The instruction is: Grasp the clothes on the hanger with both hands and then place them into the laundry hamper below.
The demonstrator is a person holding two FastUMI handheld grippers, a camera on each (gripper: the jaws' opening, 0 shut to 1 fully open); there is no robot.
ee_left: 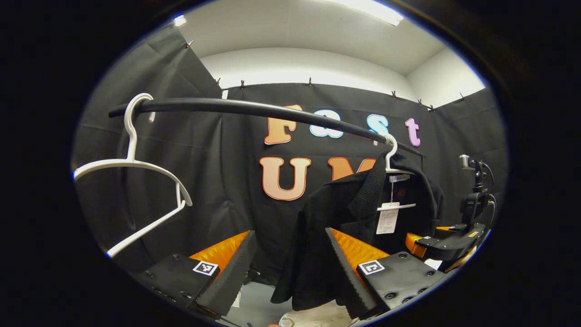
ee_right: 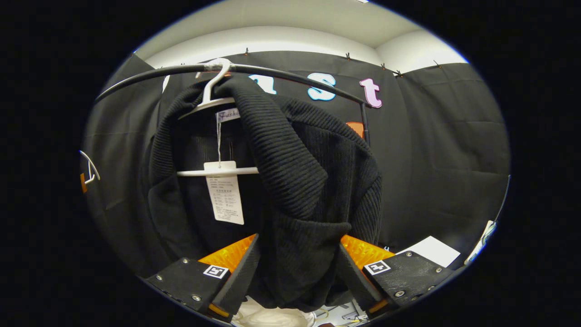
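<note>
While both tongs (ee_left: 290, 272) (ee_right: 297, 272) straddle the black garment (ee_right: 308, 181), spread wide, it hangs above the hamper (ee_right: 272, 318)

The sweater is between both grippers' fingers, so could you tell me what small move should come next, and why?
Probably close both grippers. The sweater hangs on its hanger from the rail, with fabric between the open fingers of the left gripper and right gripper. Neither seems to be pinching it yet, so a grip should come before lifting it off.
</note>
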